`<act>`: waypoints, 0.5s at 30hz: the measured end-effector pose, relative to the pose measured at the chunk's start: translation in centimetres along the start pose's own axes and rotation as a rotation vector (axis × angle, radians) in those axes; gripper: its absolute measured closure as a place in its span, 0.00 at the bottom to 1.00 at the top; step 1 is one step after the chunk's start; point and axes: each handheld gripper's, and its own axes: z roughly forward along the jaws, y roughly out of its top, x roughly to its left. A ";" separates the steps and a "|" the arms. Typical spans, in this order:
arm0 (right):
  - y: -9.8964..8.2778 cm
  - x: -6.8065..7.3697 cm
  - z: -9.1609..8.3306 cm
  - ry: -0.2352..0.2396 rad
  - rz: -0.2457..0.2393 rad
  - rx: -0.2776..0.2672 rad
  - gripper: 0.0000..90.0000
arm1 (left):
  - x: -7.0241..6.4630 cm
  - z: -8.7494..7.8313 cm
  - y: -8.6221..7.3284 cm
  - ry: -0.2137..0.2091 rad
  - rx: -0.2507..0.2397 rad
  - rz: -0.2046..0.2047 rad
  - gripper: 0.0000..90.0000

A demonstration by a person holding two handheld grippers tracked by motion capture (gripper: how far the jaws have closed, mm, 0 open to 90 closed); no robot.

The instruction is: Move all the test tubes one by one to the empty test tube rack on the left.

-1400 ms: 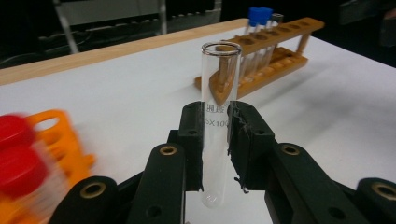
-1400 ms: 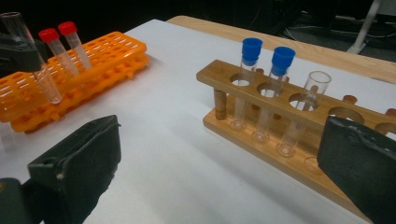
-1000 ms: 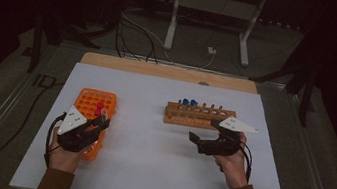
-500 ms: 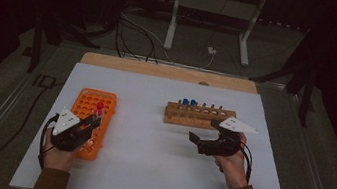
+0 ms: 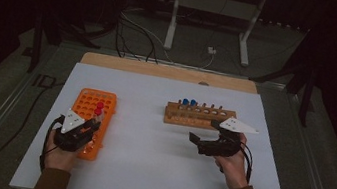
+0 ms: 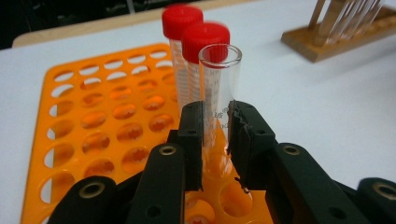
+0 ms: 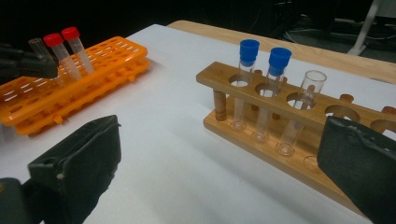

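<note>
1. Left hand-held gripper point(image 6: 215, 140) is clamped on an uncapped clear tube point(image 6: 218, 93) over the orange rack point(image 6: 88, 135), by two red-capped tubes point(image 6: 196, 51).
2. Risk: tube bottom may miss its hole & jam on the rack, or knock the red caps.
3. Tube is upright, long axis vertical, open mouth up.
4. Right hand-held gripper point(image 7: 224, 163) is wide open, holding nothing, near the wooden rack point(image 7: 299, 126) on the desk point(image 5: 145, 172).

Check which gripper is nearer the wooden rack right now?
Right. The right gripper hangs open just in front of the wooden rack; the left gripper is across the table over the orange rack, shut on an uncapped tube.
</note>
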 end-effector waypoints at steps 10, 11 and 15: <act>0.0 0.0 0.0 0.004 -0.001 0.004 0.00 | 0.0 0.3 -0.1 0.001 0.041 -0.009 0.83; 0.0 0.0 0.0 0.005 -0.001 0.004 0.00 | 0.0 0.3 -0.1 0.000 0.043 -0.011 0.83; 0.0 0.0 0.0 0.005 0.000 0.003 0.00 | 0.0 0.4 -0.2 0.001 0.054 -0.013 0.83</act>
